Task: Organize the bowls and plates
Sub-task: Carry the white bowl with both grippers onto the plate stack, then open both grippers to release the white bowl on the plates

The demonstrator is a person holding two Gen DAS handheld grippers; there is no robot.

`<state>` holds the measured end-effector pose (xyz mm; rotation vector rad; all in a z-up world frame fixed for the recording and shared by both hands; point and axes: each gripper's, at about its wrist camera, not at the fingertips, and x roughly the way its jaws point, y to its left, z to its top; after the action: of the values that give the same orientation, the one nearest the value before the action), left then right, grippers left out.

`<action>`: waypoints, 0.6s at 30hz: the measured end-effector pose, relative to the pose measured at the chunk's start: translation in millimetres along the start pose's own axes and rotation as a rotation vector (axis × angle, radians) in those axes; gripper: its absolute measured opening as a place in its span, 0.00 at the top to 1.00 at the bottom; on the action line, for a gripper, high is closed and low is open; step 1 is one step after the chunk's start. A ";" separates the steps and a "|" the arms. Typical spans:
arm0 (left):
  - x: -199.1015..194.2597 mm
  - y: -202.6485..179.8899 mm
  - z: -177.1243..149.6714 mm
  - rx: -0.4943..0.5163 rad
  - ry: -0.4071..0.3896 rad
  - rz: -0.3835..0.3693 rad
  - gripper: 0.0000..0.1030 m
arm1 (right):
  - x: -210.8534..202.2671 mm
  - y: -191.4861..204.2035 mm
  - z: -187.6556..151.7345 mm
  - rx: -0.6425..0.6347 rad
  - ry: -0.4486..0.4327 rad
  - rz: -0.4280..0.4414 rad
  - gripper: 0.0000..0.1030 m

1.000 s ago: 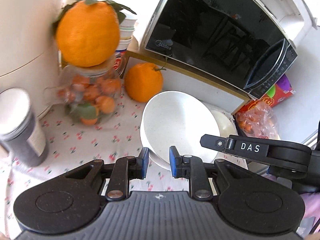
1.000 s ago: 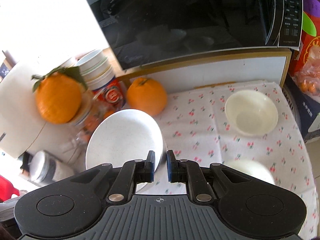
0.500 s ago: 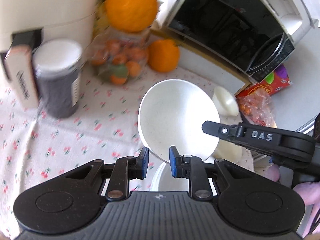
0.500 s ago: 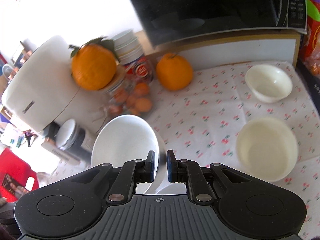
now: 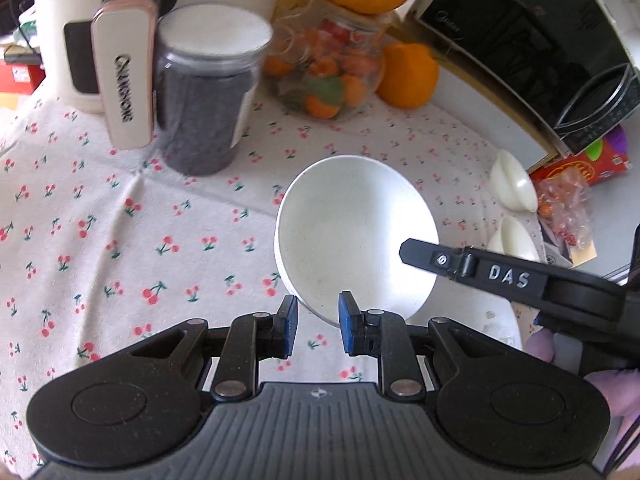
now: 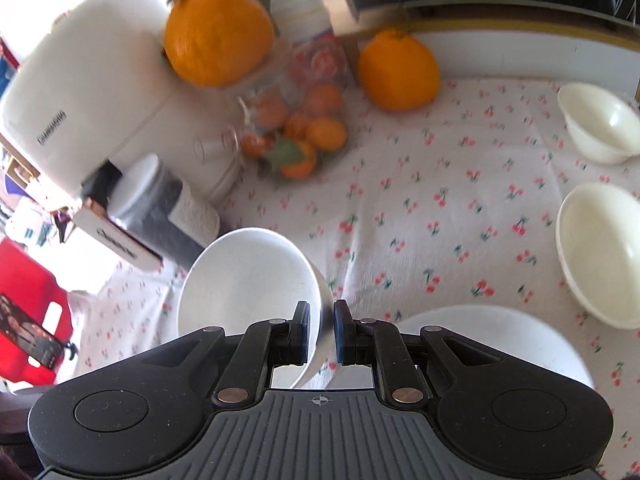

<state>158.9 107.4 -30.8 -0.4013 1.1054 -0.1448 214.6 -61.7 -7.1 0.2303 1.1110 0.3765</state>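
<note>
Right tool pinching rim of white round speckled plate, tilted above cherry-print desk. Left tool nearly closed at plate's 6 o'clock edge; grip unclear. Plate looks stiff, slick, breakable, so grab rim.

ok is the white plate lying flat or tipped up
Tipped up: the white plate is off the tablecloth, its edge pinched by the right gripper.
</note>
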 end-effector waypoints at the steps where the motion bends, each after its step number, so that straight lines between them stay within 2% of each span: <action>1: 1.4 3.0 -0.5 -0.006 0.006 0.004 0.81 | 3.3 1.6 -1.4 -0.008 0.007 -0.001 0.87; 12: 9.8 13.8 -2.6 -0.029 0.044 0.016 0.80 | 17.6 10.5 -8.7 -0.068 0.027 -0.007 0.85; 18: 3.5 11.2 -3.4 -0.023 0.025 0.019 0.72 | 14.2 10.2 -7.1 -0.056 0.031 0.022 0.84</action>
<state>156.5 115.7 -39.4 -0.4108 1.1360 -0.1203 212.0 -46.6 -18.1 0.1878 1.1271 0.4315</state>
